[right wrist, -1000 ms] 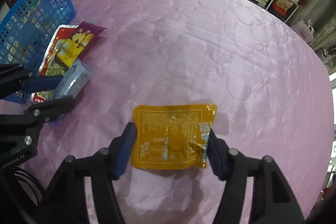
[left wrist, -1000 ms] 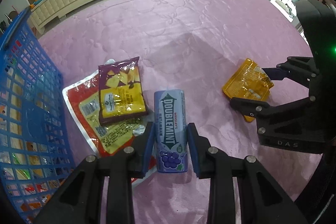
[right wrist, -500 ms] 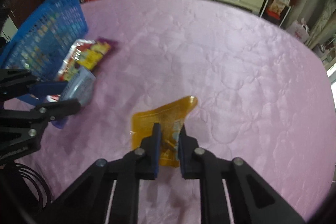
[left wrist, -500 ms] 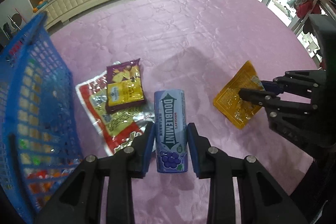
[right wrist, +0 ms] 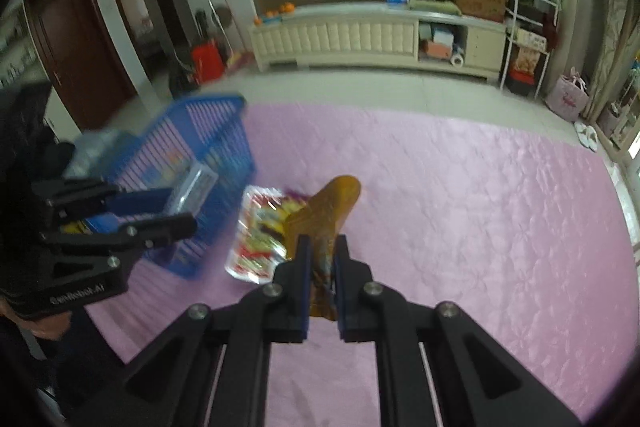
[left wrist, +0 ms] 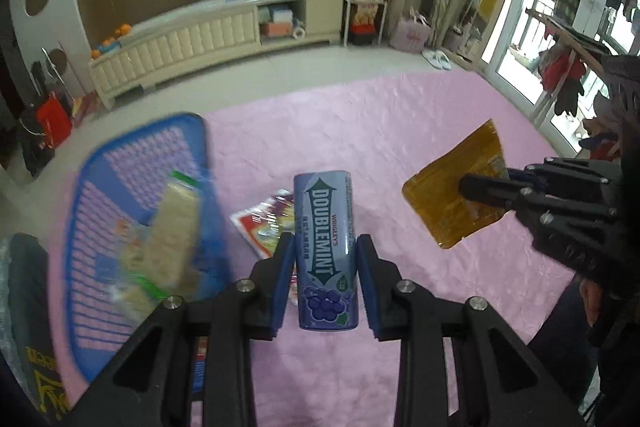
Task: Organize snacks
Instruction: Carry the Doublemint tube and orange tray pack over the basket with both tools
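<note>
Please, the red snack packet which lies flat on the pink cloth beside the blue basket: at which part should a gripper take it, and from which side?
Probably at the free edge of the red snack packet, the one facing away from the blue basket. It lies flat on the pink cloth, so come low from the open side and pinch the thin rim; the purple packet on top covers its middle.
</note>
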### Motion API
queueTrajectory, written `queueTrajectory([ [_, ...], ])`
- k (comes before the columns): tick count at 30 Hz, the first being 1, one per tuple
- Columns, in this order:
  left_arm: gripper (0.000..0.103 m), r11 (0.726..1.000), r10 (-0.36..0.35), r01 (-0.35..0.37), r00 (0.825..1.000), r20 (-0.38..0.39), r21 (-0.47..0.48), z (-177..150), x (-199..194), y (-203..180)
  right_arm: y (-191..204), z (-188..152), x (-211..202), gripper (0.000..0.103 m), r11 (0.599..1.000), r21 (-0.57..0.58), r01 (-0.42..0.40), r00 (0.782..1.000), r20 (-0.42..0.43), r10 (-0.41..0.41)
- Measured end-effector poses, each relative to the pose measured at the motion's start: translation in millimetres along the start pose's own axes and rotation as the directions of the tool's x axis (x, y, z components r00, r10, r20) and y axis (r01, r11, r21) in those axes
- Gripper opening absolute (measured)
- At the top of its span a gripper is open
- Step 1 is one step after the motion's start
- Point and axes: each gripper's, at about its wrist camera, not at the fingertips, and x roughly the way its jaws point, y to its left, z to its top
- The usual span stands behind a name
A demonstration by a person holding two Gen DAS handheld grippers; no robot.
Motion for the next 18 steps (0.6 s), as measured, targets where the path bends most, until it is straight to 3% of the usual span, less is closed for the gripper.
queueTrajectory([
  [4, 0.029, 0.999, 0.039, -0.038, 0.999, 0.029, -0.016, -2.4, -27.6, 30.6, 23.6, 13.8, -9.8, 0.013, 0.998, 0.007, -0.061, 0.996, 0.058, 0.060],
  [12, 0.029, 0.992, 0.105, -0.104, 0.994, 0.022, -0.074, -21.8, -54.8, 85.2, 88.1, 36.5, 12.2, 0.013, 0.985, -0.028, -0.169, 0.983, 0.072, 0.170],
  [18, 0.029, 0.983, 0.153, -0.157, 0.987, -0.041, -0.096, -41.5, -46.9, 112.3, 128.3, 43.4, 46.0, 0.013, 0.987, -0.043, -0.155, 0.987, 0.033, 0.157],
])
